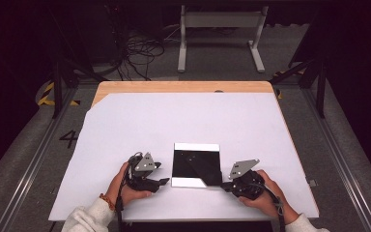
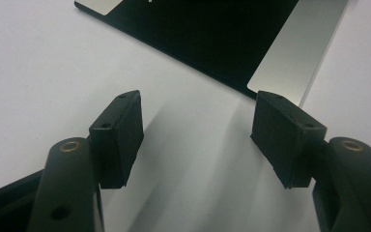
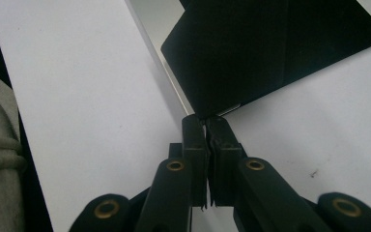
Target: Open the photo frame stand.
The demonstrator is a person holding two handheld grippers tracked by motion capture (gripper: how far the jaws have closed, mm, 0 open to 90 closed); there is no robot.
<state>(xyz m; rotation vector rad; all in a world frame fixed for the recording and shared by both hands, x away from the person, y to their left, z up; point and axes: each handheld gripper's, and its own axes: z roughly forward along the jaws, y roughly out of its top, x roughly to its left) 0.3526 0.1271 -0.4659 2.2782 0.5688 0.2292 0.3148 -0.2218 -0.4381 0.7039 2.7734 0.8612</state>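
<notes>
Black paper sheet (image 1: 195, 164) lies on the white table cover (image 1: 125, 130) between your hands. Your right gripper (image 3: 206, 121) pinches its folded near corner; your left gripper (image 2: 198, 140) sits beside it, jaws apart.

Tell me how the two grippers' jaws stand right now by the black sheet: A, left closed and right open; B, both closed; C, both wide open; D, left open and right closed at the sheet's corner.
D: the left gripper has its jaws spread apart over the white table cover, while the right gripper has its jaws pressed together at the folded corner of the black sheet.
</notes>
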